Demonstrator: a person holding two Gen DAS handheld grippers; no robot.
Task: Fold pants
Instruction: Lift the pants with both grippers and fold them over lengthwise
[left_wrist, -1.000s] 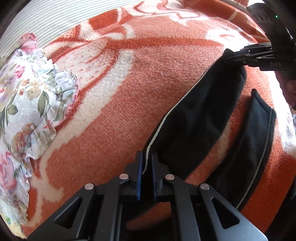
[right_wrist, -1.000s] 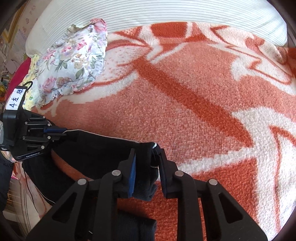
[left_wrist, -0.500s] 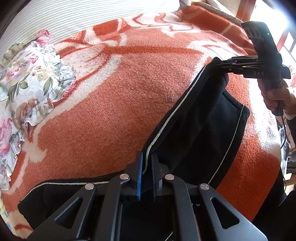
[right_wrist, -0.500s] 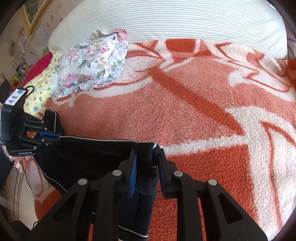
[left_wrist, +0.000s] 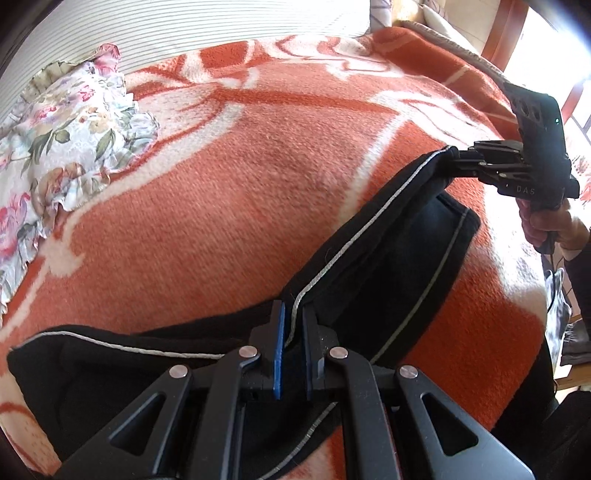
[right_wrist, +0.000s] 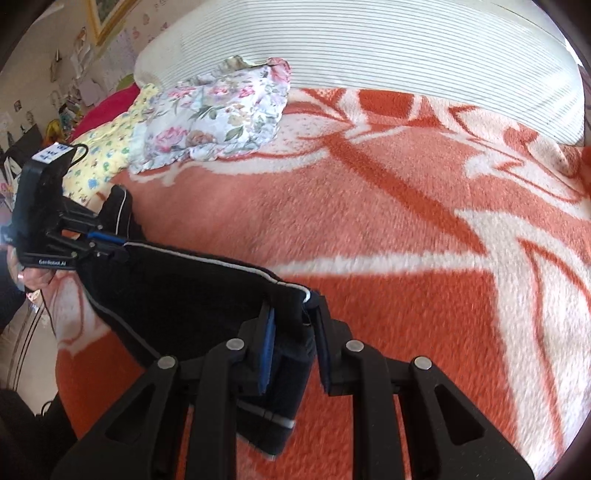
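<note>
Black pants (left_wrist: 384, 258) with thin grey side stripes hang stretched above an orange and cream blanket (left_wrist: 221, 192). My left gripper (left_wrist: 293, 325) is shut on the piped edge of the pants, and shows at the left of the right wrist view (right_wrist: 110, 240). My right gripper (right_wrist: 291, 317) is shut on the other end of the same edge, and shows at the right of the left wrist view (left_wrist: 458, 162). The fabric is taut between them; the lower layers droop onto the blanket (right_wrist: 406, 229).
A floral ruffled pillow (left_wrist: 55, 147) lies at the far left on the blanket, also in the right wrist view (right_wrist: 221, 114). A white striped bolster (right_wrist: 369, 48) runs along the back. A yellow patterned cloth (right_wrist: 103, 155) lies beside the pillow. The bed edge is at the right (left_wrist: 532, 332).
Both grippers have risen and pulled back with the pants edge. More of the pants has lifted off the blanket and hangs stretched between them.
</note>
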